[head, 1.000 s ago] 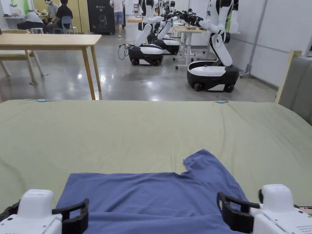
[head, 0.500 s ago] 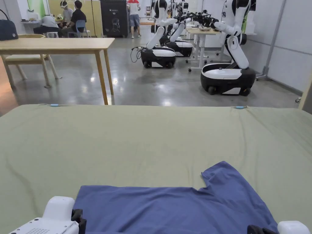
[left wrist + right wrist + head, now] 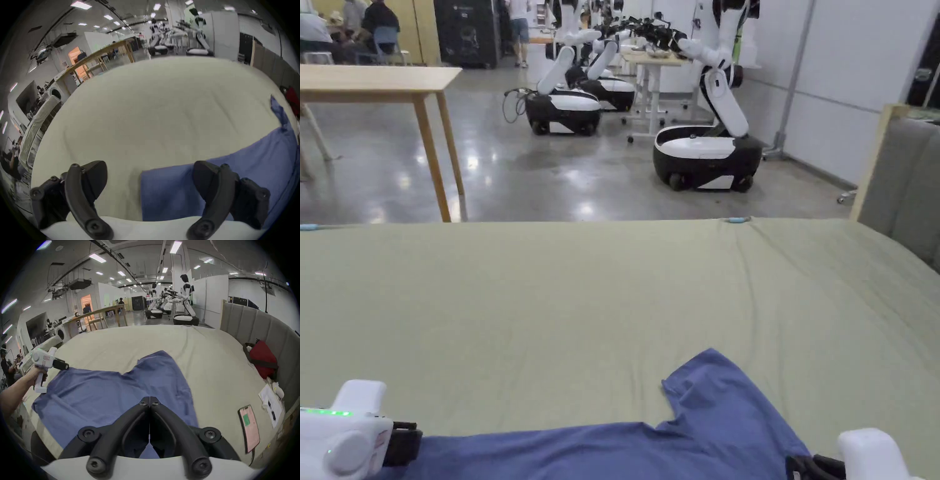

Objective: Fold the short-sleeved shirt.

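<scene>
The shirt point(image 3: 116, 395) lies spread flat on the bed point(image 3: 203, 353), one sleeve toward the far side, so its edges are reachable. Your left gripper point(image 3: 150, 181) hovers at the shirt's left corner, jaws wide, likely ready to pinch. Your right gripper point(image 3: 150, 400) hangs above the cloth, jaws closed and empty.

Beyond the blue shirt point(image 3: 700, 431) the green bed point(image 3: 550, 300) lies bare all the way to its far edge, so there is open passage forward and to the left. On the right the way is tighter: a red bag point(image 3: 263, 360), loose papers point(image 3: 269, 404) and a phone point(image 3: 248, 426) lie along the bed's edge against the grey padded headboard point(image 3: 259, 324), which walls off that side.
</scene>
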